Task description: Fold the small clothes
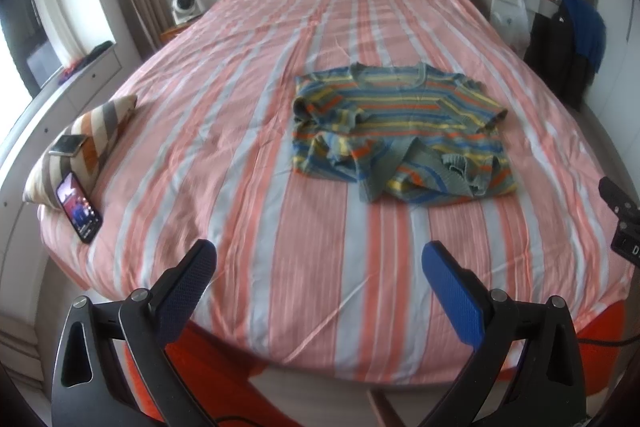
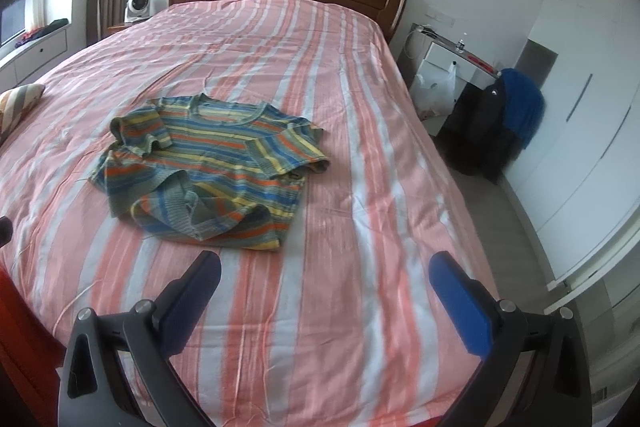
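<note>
The left gripper [image 1: 318,255] hangs over the foot of the bed [image 1: 240,131], its fingers [image 1: 452,291] spread wide apart with nothing between them; the right gripper [image 2: 325,265] does the same, its fingers [image 2: 460,303] likewise parted and holding nothing. The striped shirt [image 1: 400,131] lies on the pink-and-white striped cover, well ahead of the left fingers and a little to the right of the gap between them; in the right wrist view the striped shirt [image 2: 212,167] sits ahead and to the left of the fingers, apart from both. It is spread neckline away, its lower hem rumpled and turned up, one sleeve bunched. Far to the left of the left fingers a striped pillow [image 1: 92,139] rests at the bed's edge; a lit phone [image 1: 79,207] leans against it, and a second phone [image 1: 68,145] lies on top.
</note>
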The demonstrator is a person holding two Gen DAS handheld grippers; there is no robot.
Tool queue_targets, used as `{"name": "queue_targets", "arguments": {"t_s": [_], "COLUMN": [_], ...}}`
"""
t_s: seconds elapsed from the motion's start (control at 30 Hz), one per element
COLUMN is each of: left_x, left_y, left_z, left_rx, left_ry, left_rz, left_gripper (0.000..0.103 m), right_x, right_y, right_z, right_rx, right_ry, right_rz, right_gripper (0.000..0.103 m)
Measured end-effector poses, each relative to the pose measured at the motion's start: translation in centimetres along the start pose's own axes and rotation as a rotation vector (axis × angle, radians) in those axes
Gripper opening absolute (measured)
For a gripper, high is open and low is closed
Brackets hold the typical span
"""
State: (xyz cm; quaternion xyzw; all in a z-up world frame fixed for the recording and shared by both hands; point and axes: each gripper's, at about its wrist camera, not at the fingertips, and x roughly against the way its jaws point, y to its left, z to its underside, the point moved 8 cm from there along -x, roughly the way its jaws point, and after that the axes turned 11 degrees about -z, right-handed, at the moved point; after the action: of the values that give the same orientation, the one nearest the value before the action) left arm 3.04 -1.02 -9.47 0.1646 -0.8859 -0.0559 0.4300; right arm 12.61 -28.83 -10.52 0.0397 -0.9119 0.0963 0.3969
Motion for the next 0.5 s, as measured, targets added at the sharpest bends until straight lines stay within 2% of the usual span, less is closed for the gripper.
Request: {"name": "queue_targets", "arguments": {"t_s": [0.5], "left_x": [-0.03], "left_y": [-0.34], "left_z": [0.20], "left_rx": [-0.005], "left_ry": [0.001], "left_rz": [0.000], "left_gripper": [0.102], "right_x": [-0.27], "right_y": [-1.13], "right_z": [0.28], "right_rx": [-0.010], "right_ry": [0.014], "right_rz": [0.039], "right_gripper": [0.103]}}
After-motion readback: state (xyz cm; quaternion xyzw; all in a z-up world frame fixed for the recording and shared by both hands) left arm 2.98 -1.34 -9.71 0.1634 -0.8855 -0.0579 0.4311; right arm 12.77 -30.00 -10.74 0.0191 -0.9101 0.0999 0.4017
